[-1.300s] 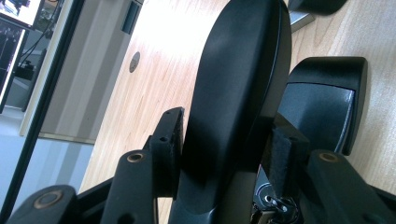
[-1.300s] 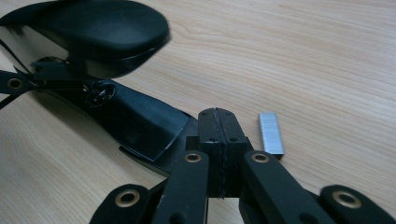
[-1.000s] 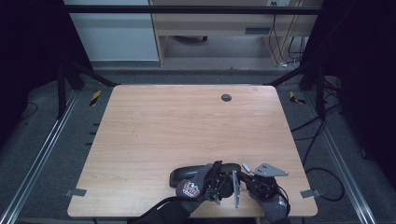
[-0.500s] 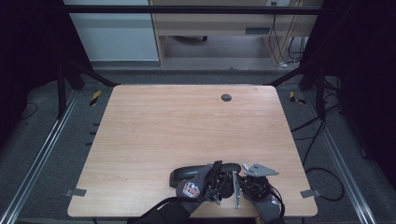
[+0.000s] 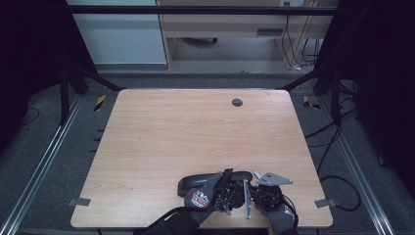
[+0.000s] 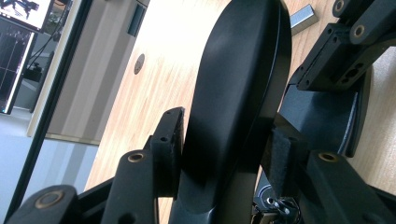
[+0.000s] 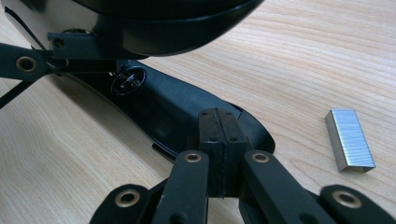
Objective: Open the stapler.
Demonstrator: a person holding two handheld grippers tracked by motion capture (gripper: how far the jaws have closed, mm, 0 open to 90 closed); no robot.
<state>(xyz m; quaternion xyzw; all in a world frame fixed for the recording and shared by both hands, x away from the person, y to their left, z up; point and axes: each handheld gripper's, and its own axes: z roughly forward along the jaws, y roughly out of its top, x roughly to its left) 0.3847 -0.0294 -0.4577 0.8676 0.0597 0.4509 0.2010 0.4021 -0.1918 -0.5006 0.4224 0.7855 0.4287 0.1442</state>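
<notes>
Down at the near edge of the pale wooden desk (image 5: pixel 161 142), the person's two gloved hands met over a black plastic stapler (image 5: pixel 210 181) that lay close to that edge, right of centre. The left gripper (image 6: pixel 224 161) had its fingers (image 6: pixel 169 149) pinching the stapler's raised, rounded top arm from both sides, the padded faces pressed against its glossy shell, so the arm stood up between them while the flat base (image 6: pixel 327 116) lay open beneath it on the wood. The right gripper (image 7: pixel 218 154) had its fingers (image 7: pixel 209 149) pressed together with nothing between them, their tips resting at or just over the tapered end of the stapler's base; whether they touched it could not be told. Just beside that end, a little apart on the bare wood, lay a short silver strip of staples (image 7: pixel 350 140). Farther off, near the desk's back edge, sat a small round dark grommet (image 5: pixel 237 102).
</notes>
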